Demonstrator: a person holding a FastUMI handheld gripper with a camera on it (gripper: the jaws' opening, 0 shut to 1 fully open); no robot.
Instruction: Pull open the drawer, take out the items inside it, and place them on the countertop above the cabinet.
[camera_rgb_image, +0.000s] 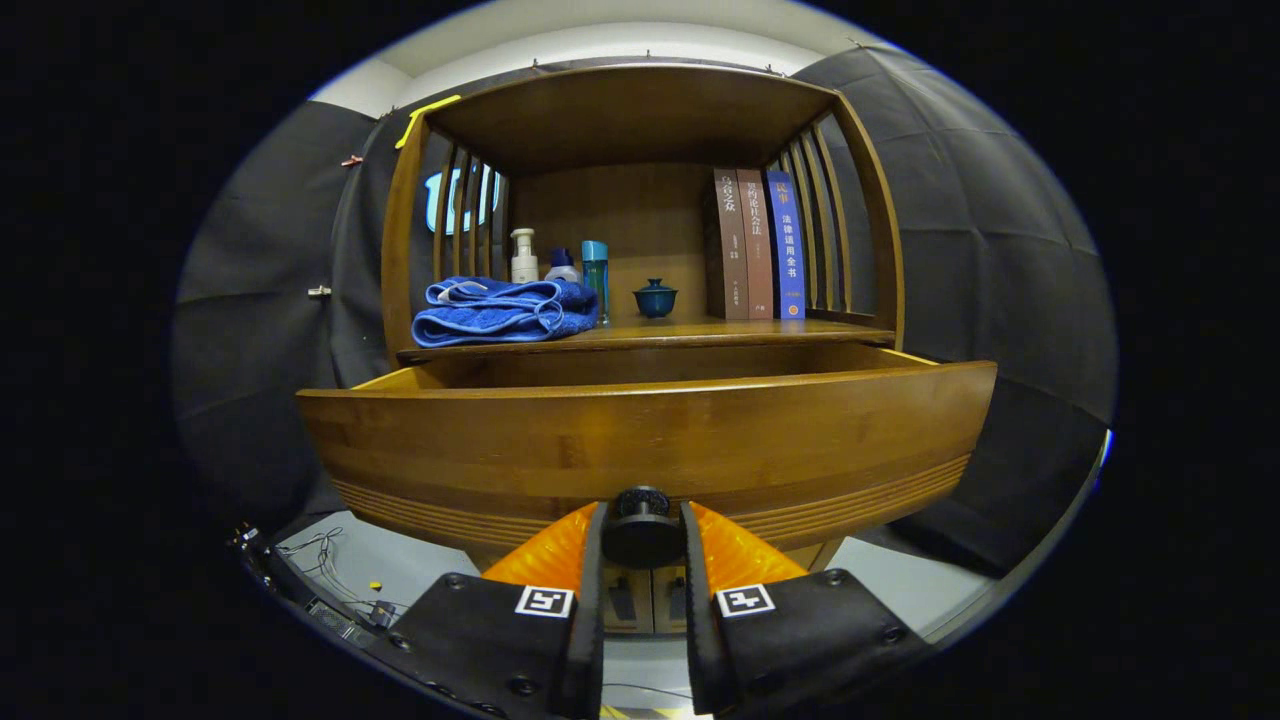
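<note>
The gripper (643, 535) has its fingers closed on the dark round knob (641, 522) of the wooden drawer (640, 445), one finger pressing each side. The drawer stands pulled out toward the fingers; its inside cannot be seen over the front panel. Beyond it, on the surface (690, 333) above, lie a folded blue towel (503, 310), three bottles (560, 265), a small blue lidded cup (655, 298) and three upright books (758, 245).
</note>
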